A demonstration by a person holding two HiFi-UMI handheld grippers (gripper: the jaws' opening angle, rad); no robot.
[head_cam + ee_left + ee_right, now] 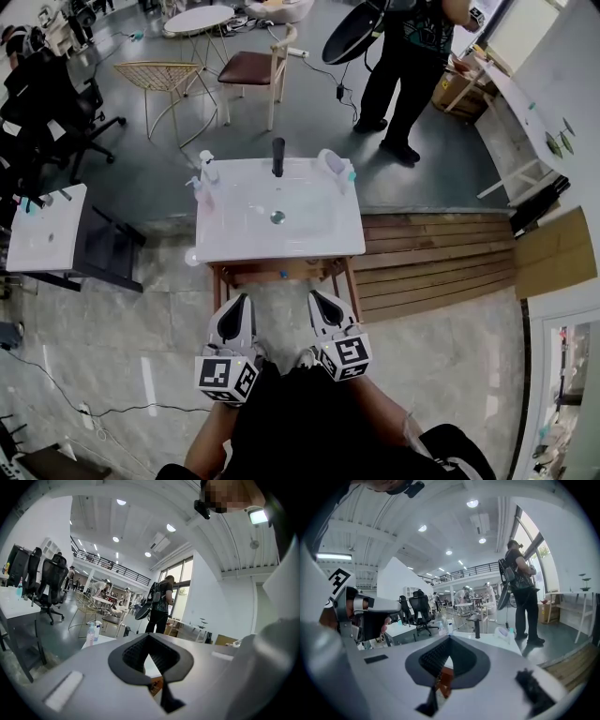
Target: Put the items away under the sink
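Note:
A white sink vanity [309,239] stands ahead of me with a black faucet [278,156] at its back edge. Two spray bottles [203,176] stand on its left rear corner, and a white bottle with a teal cap [337,172] lies at the right rear. Below the basin is an open wooden frame [281,274]. My left gripper [238,306] and right gripper [320,302] hover side by side in front of the vanity, both shut and empty. The left gripper [149,639] view shows the spray bottles [92,632]. The right gripper [449,640] view shows the faucet [477,627].
A person [412,66] stands behind the vanity. A wooden chair [255,68] and a wire chair [167,79] stand at the back. A second white basin unit [45,230] is at the left, and a wooden plank platform [431,258] lies at the right.

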